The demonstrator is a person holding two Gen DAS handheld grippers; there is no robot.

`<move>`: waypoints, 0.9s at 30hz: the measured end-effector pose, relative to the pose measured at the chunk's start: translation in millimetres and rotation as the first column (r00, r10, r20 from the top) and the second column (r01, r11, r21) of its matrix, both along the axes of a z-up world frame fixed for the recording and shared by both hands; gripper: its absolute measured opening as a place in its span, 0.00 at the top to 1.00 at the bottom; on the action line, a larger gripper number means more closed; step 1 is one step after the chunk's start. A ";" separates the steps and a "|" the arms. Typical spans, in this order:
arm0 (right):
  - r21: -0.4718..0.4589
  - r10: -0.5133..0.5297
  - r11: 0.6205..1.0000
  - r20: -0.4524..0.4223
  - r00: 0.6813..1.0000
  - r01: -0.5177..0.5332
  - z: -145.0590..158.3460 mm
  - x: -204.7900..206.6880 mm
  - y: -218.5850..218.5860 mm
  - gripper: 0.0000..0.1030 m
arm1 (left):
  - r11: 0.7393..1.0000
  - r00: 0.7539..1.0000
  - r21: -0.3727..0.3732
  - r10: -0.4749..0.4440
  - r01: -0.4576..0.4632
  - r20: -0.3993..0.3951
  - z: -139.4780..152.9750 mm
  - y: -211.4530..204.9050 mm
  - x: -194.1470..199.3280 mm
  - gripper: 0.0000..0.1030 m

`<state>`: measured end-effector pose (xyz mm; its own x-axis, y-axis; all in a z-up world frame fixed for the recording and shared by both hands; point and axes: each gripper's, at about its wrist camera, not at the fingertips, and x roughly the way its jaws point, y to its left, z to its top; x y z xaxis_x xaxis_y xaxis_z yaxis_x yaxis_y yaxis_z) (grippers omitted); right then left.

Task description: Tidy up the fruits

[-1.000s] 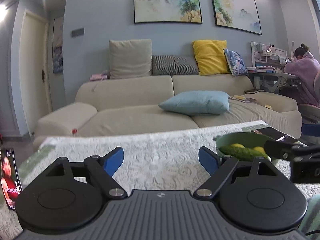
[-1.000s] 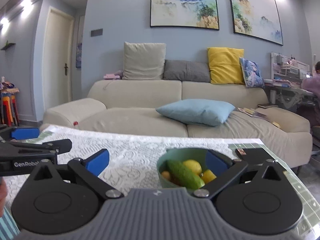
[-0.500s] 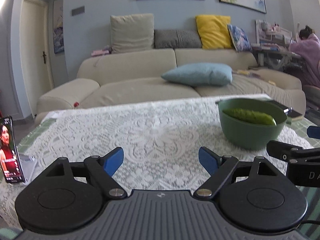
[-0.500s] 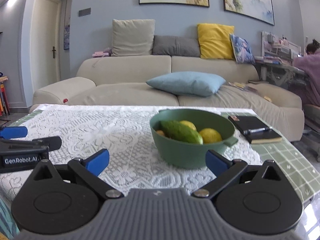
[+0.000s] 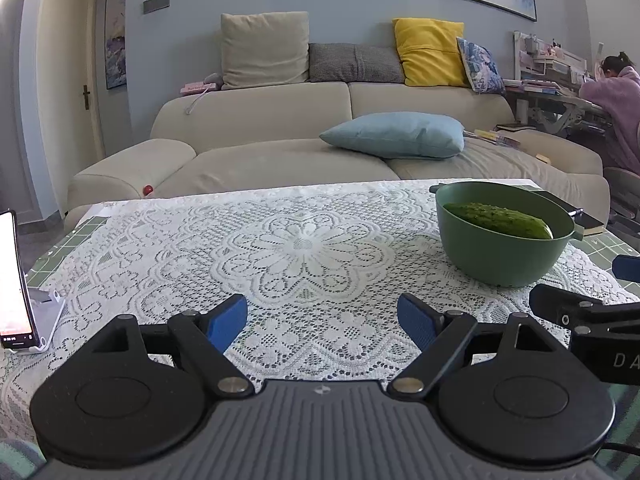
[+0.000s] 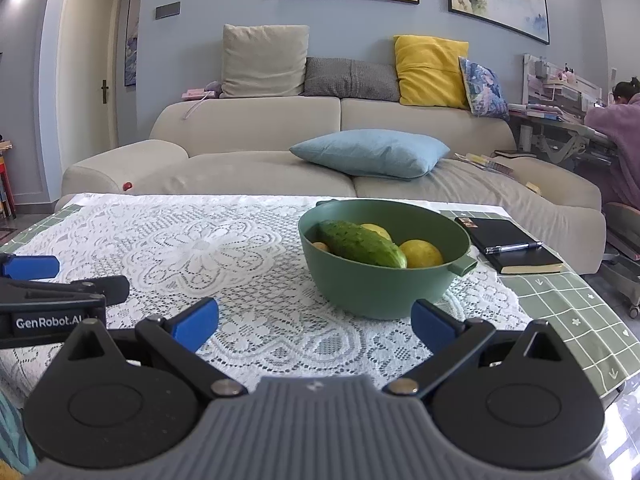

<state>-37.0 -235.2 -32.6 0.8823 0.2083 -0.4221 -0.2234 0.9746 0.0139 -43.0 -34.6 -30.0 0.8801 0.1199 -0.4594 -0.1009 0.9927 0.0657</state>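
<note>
Green bowl (image 6: 380, 280) right of frame centre on lace tablecloth (image 6: 224, 256), holding cucumber (image 6: 362, 244), two lemons (image 6: 422, 254). Black notebook (image 6: 512, 246) beside, right. Left gripper (image 5: 322, 322), right gripper (image 6: 314, 324): wide open, empty, lower frame.

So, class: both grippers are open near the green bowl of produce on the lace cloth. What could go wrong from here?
1. The cucumber lies on top of the yellow fruits in the green bowl; lifting it may make them roll.
2. Reaching in with the right gripper could push the bowl and bunch the lace tablecloth.
3. The left gripper could knock over the upright phone beside it.
</note>
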 end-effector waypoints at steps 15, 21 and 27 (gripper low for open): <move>-0.012 0.011 1.000 -0.009 1.000 -0.011 -1.5 1.3 4.3 0.04 | 1.000 1.000 -0.005 0.006 -0.006 -0.004 1.8 1.7 0.3 0.04; -0.015 0.022 1.000 -0.010 1.000 -0.022 -1.7 0.8 6.6 0.04 | 1.000 1.000 -0.008 0.012 -0.012 0.002 3.0 2.5 -1.3 0.04; -0.018 0.024 1.000 -0.011 1.000 -0.024 -2.3 0.1 7.3 0.04 | 1.000 1.000 -0.008 0.014 -0.014 0.002 3.1 2.7 -2.2 0.04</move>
<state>-36.8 -227.9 -34.9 0.8725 0.2217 -0.4354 -0.2468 0.9691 -0.0010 -45.2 -31.8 -26.9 0.8795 0.1286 -0.4581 -0.1150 0.9917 0.0575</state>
